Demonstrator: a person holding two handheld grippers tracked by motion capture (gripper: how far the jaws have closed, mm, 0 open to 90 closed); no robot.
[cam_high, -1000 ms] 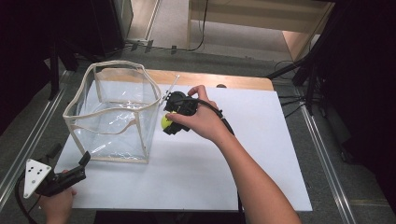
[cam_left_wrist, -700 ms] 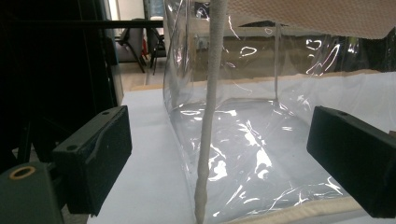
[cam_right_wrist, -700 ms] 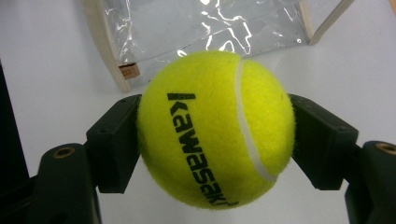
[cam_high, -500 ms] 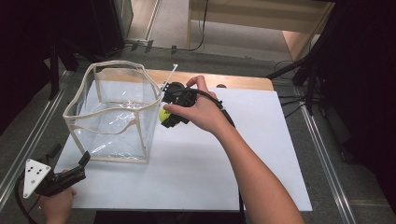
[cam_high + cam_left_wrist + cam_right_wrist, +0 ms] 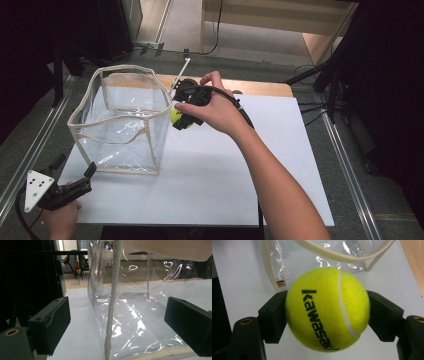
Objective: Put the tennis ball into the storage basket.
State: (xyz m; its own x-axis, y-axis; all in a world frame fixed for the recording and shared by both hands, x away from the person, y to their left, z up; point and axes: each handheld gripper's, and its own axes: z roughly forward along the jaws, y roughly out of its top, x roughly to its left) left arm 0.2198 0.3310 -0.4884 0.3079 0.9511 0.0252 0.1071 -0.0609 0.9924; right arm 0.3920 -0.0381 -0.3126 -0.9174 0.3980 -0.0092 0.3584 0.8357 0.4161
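Observation:
A yellow tennis ball (image 5: 328, 308) with black lettering is clamped between the two black jaws of my right gripper (image 5: 182, 119). In the high view the ball (image 5: 175, 116) hangs just outside the right wall of a clear plastic box (image 5: 120, 120) with a cream fabric rim, raised above the white table top (image 5: 225, 175). My left gripper (image 5: 75, 182) rests at the table's near left corner, jaws wide apart with nothing between them. Its own view looks at the clear box's corner seam (image 5: 112, 302) from close by.
A wooden strip (image 5: 255, 86) runs along the table's far edge. Metal rails (image 5: 345, 165) flank the table on both sides. Cables and dark stands sit on the floor at the back and right.
My right gripper has lifted the ball and carried it left and farther back, up against the box's right wall. The left gripper has stayed put.

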